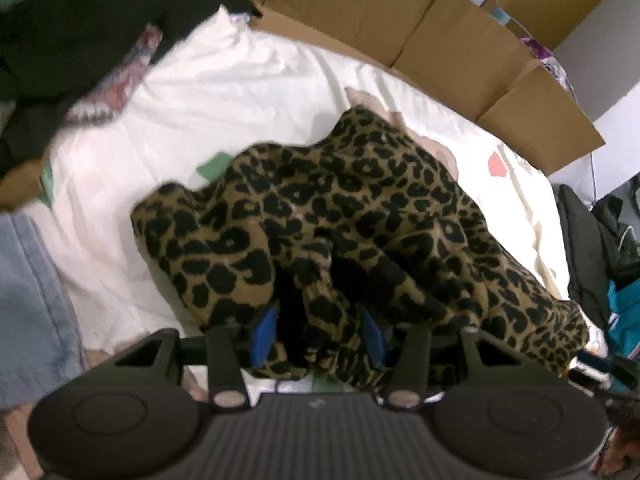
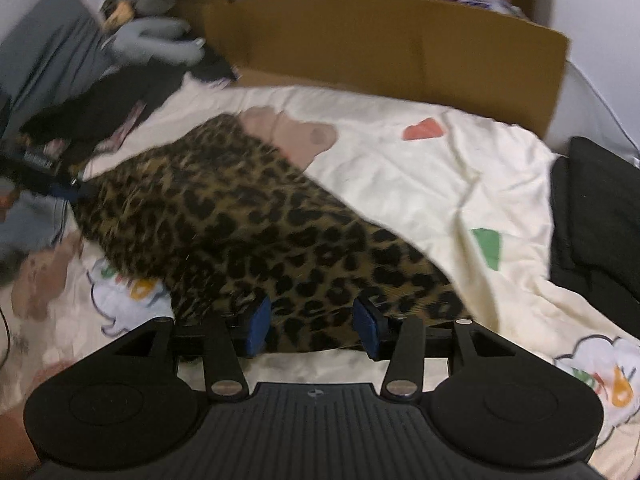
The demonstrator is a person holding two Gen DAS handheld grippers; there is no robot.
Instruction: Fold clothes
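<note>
Left tool (image 1: pixel 318 334) bunching a thick fold of the leopard-print fleece garment (image 1: pixel 360 216), pinning it mid-bed on the cream cartoon-print bedsheet (image 2: pixel 440 184). Right tool (image 2: pixel 312 324) spread open over the hem, gripping nothing, likely re-gripping.

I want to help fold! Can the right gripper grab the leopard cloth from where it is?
Probably yes. The right gripper is open, and the leopard cloth lies right in front of its blue fingertips on the bed cover, with nothing between them.

White printed bedsheet (image 2: pixel 440 184), cardboard boxes (image 2: pixel 380 40) behind, pale wall (image 1: pixel 600 36)
</note>
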